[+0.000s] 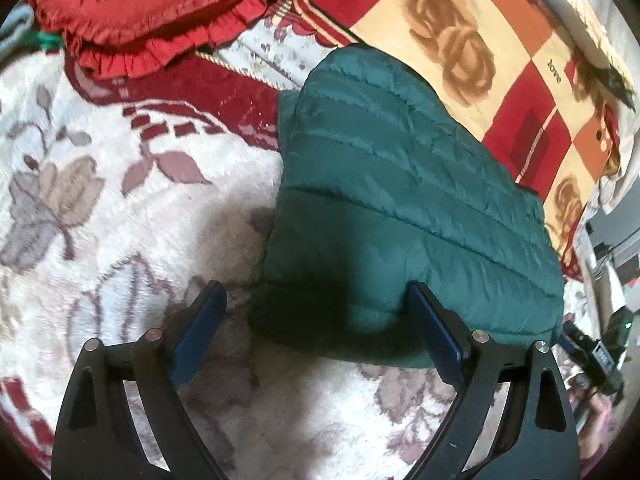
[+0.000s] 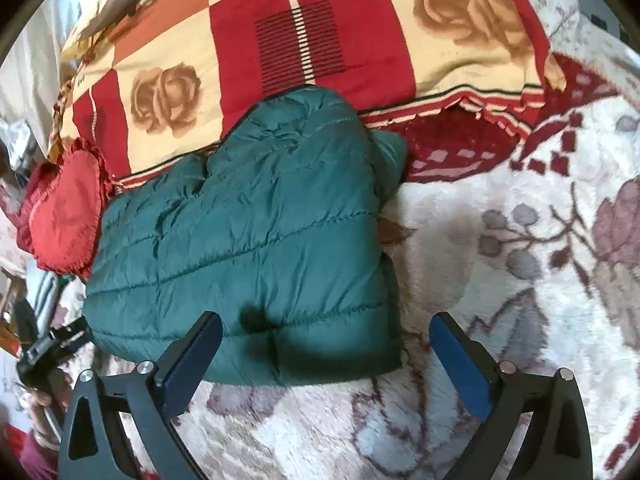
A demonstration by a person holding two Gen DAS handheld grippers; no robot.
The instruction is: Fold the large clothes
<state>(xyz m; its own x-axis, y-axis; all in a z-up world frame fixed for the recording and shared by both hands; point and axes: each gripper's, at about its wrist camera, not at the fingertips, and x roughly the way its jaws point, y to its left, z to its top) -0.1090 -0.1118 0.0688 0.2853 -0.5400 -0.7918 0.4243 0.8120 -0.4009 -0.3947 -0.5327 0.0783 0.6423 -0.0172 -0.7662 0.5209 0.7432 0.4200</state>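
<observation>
A dark green quilted puffer jacket [image 1: 400, 200] lies folded into a compact block on a fluffy white floral blanket [image 1: 120, 208]. It also shows in the right wrist view [image 2: 248, 248]. My left gripper [image 1: 318, 304] is open, hovering just in front of the jacket's near edge, holding nothing. My right gripper [image 2: 326, 332] is open and empty, its left finger over the jacket's near right corner, its right finger over the blanket.
A red frilled heart cushion [image 1: 152, 8] lies beyond the jacket, also seen in the right wrist view [image 2: 64, 216]. A red, cream and orange rose-patterned pillow [image 2: 320, 40] lies behind the jacket. The other hand-held gripper [image 1: 600, 356] shows at the right edge.
</observation>
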